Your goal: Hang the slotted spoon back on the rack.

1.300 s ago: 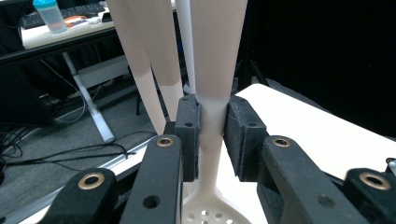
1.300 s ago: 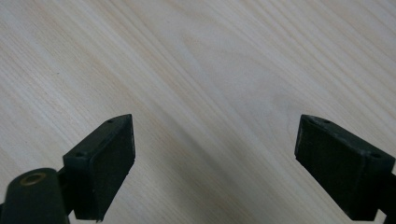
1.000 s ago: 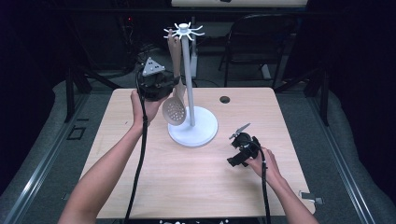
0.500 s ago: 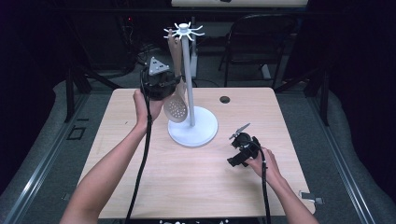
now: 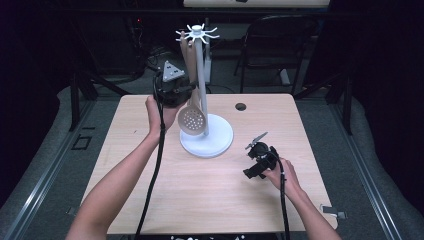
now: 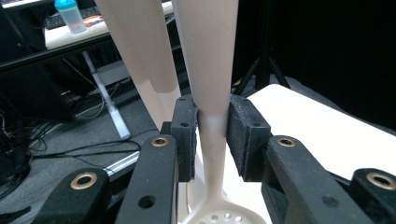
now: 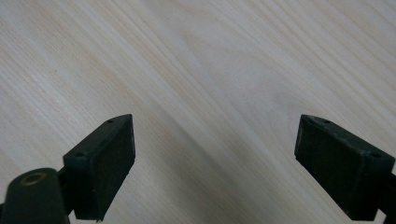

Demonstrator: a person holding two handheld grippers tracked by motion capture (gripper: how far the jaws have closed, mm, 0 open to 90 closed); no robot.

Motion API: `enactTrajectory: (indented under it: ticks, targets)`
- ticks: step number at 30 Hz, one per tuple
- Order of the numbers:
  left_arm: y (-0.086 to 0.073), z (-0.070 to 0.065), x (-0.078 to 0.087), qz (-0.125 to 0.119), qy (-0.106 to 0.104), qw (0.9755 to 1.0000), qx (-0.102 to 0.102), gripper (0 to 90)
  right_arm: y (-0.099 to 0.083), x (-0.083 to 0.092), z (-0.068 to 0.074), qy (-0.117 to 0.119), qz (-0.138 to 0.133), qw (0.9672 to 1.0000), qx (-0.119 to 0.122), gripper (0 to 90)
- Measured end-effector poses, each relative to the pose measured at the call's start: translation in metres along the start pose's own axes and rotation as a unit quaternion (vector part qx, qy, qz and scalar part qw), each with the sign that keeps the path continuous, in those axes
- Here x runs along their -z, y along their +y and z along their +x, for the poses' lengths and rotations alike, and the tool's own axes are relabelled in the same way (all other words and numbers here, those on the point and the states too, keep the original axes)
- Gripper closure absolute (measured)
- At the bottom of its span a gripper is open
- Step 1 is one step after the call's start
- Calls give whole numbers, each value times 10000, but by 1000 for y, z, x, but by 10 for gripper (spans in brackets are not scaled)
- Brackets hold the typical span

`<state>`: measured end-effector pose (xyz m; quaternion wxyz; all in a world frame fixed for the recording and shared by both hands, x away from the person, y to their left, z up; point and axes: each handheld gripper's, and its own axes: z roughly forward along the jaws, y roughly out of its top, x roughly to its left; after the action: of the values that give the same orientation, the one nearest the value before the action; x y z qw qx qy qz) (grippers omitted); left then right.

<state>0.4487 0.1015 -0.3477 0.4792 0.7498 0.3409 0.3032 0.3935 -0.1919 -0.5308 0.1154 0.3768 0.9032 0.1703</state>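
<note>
Patience at the hook matters: the slotted spoon [image 5: 192,119] hangs beside the white stand [image 5: 206,141] on the bench [image 5: 130,165], and its handle should settle before release. The left gripper [image 6: 212,135] pinches that handle, its jaws having just been opening slightly. The right gripper [image 7: 215,158] rests spread over bare wood, holding nothing.

No readable text, label, brand, number or sign on anything in view.
</note>
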Motion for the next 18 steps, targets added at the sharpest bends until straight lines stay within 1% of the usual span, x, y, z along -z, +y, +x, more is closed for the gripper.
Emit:
enactTrajectory:
  ticks: [3, 6, 8, 9, 11, 12, 14, 18]
  targets:
    - [0, 1, -1, 3, -6, 10000, 34, 729, 0, -1, 0, 42, -42, 10000, -22, 118]
    - [-2, 3, -1, -35, -32, 10000, 60, 729, -1, -1, 0, 27, -72, 10000, -43, 118]
    - [-2, 3, 0, -53, -49, 10000, 65, 729, -1, 0, 0, 11, -55, 10000, -35, 118]
    - [-3, 4, 1, -41, -69, 10000, 43, 728, -1, 0, -1, 41, -49, 10000, -26, 118]
    - [-5, 4, 4, -49, -106, 9999, 34, 723, -1, 0, 0, 43, -83, 9999, -53, 118]
    - [-7, 5, 6, -50, -140, 9999, 31, 692, -1, 0, -1, 38, -88, 9999, -64, 117]
    - [-7, 6, 7, -23, -159, 9999, 11, 657, -1, 0, -1, 45, -105, 9999, -77, 116]
    - [-12, 10, 16, 22, -256, 9997, 4, 580, -1, 0, -1, 23, -104, 9999, -70, 116]
